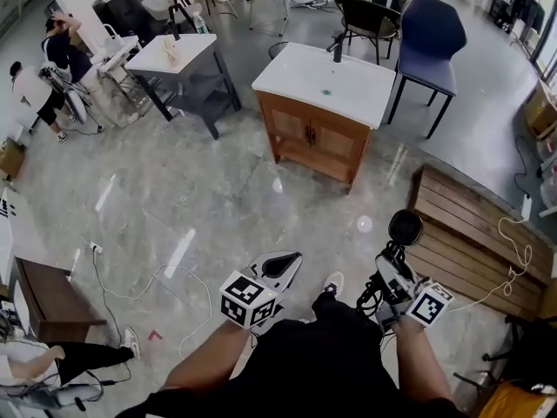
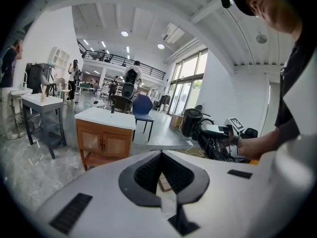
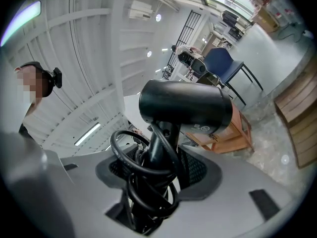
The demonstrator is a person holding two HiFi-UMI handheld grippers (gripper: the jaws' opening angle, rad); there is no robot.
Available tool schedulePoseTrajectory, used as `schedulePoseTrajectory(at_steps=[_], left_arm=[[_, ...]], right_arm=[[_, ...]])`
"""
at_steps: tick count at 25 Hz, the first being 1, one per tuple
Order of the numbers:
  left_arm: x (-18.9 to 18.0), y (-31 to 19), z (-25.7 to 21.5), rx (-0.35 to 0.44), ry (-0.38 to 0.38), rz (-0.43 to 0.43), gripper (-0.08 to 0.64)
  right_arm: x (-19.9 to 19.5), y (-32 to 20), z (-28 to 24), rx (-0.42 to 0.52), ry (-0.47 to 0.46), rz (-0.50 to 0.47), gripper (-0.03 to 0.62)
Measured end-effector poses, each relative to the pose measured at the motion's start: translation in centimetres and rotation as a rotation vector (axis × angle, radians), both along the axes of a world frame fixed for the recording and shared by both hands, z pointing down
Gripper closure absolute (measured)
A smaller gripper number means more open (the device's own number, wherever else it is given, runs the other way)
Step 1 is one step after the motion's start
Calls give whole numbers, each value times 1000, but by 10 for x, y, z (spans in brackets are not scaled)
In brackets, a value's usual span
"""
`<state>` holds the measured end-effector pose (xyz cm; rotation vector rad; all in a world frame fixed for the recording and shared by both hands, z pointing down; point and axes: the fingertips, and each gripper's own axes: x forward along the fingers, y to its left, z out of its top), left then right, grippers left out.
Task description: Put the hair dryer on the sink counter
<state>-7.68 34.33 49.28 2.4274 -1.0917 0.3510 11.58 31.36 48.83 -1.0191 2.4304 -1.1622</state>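
The black hair dryer (image 1: 405, 229) stands upright in my right gripper (image 1: 393, 268), low at the right of the head view. In the right gripper view the jaws are shut on the dryer's handle (image 3: 161, 143), below the barrel (image 3: 185, 105), with the coiled black cord (image 3: 143, 182) bunched around the handle. The sink counter (image 1: 348, 94), white with a black faucet (image 1: 338, 49), tops a wooden cabinet (image 1: 313, 138) some way ahead across the floor. My left gripper (image 1: 280, 266) hangs beside the right one. Its white jaws (image 2: 163, 182) are shut with nothing between them. The cabinet (image 2: 104, 140) shows beyond them.
A wooden slatted bench (image 1: 470, 233) with a white cable lies close on the right. Behind the sink stand a blue chair (image 1: 431, 37) and a black chair (image 1: 365, 16). A grey table (image 1: 178, 59) is to the sink's left. Cables (image 1: 157, 277) trail across the floor, and people sit far left.
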Motion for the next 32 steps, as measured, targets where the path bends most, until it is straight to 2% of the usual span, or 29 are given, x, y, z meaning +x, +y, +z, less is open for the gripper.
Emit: schedulePoseTrajectory(at_steps=[9, 15, 25, 32], left_arm=[[23, -101, -22, 21, -22, 13, 560], [31, -153, -12, 12, -34, -14, 560], [37, -194, -2, -32, -45, -31, 560], [43, -244, 8, -41, -53, 33, 560]], right_arm=[[8, -105, -12, 22, -7, -29, 353], [10, -163, -7, 32, -4, -77, 353], [8, -206, 10, -14, 9, -127, 353], [22, -242, 12, 6, 43, -66, 353]])
